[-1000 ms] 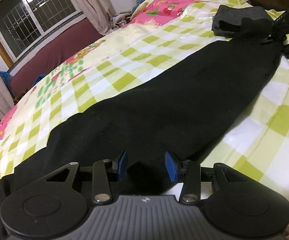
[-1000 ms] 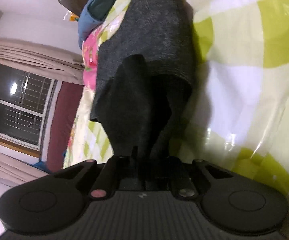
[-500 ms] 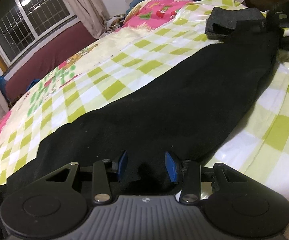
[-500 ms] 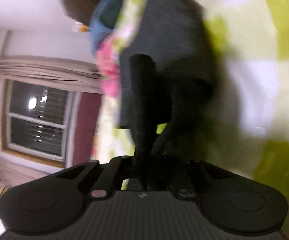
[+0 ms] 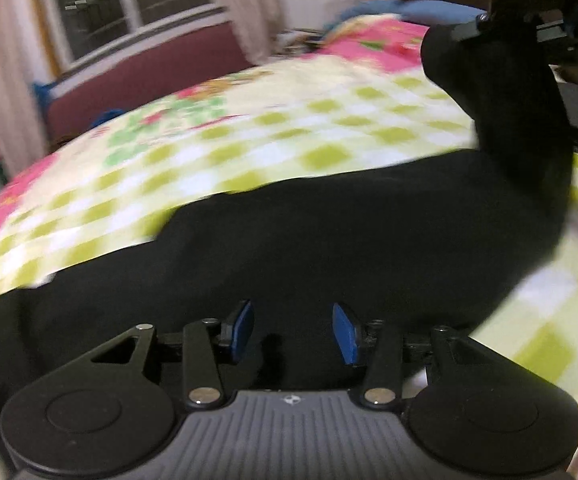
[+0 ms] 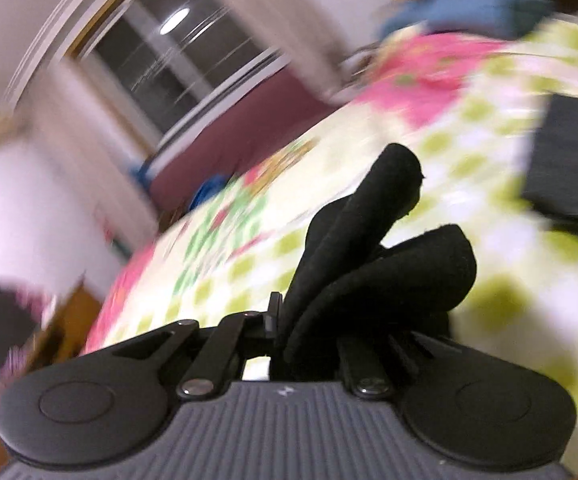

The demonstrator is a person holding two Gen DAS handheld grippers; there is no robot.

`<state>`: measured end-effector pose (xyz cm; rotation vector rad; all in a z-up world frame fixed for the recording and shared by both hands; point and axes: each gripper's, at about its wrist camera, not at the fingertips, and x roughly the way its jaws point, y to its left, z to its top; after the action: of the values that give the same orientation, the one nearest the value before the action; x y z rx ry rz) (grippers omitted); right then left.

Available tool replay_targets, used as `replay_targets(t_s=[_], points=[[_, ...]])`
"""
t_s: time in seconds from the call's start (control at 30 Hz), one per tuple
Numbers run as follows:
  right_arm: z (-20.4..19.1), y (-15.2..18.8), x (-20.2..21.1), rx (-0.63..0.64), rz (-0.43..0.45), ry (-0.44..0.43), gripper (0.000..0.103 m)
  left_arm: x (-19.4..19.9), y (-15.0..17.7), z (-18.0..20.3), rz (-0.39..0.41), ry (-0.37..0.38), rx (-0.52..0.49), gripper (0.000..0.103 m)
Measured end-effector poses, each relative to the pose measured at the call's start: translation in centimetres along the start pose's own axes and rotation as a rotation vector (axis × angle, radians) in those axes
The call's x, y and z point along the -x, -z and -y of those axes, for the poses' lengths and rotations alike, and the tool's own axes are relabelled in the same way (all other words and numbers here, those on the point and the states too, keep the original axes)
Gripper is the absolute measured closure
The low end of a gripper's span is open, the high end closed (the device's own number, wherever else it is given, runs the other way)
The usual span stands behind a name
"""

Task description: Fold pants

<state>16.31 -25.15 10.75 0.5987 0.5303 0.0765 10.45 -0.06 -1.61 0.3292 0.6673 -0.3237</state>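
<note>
We have the black pants (image 5: 329,240) stretched along the bed (image 5: 249,148), and our right gripper (image 6: 285,320) has its jaws clenched on one end of them, a bunched fold of cloth sticking up just ahead of the jaws. In the left wrist view that end rises off the bed at the far right, hanging from the right gripper (image 5: 529,20), while the rest of the pants lies flat. We judge the lift is there to carry this end over toward the other for a lengthwise fold.

Our left gripper (image 5: 293,328) sits low over the near part of the pants with its jaws parted; they have just been opening a little, and the cloth lies beneath them, the blue pads not pressing on it. It looks placed to pin or take the near end.

The pants' long edge runs to the left of the left jaws, with bare checked bedding beyond it. A folded grey garment (image 6: 569,160) lies to the right, ahead of the right jaws, so the swing should stay clear of it.
</note>
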Motion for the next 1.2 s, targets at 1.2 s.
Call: replay_targets(t_s=[1.2], points=[[-26.5, 17.5, -14.6, 0.626, -0.422, -0.054, 0.095, 4.0, 9.5, -15.5, 0.07, -0.163, 0.585, 0.042]])
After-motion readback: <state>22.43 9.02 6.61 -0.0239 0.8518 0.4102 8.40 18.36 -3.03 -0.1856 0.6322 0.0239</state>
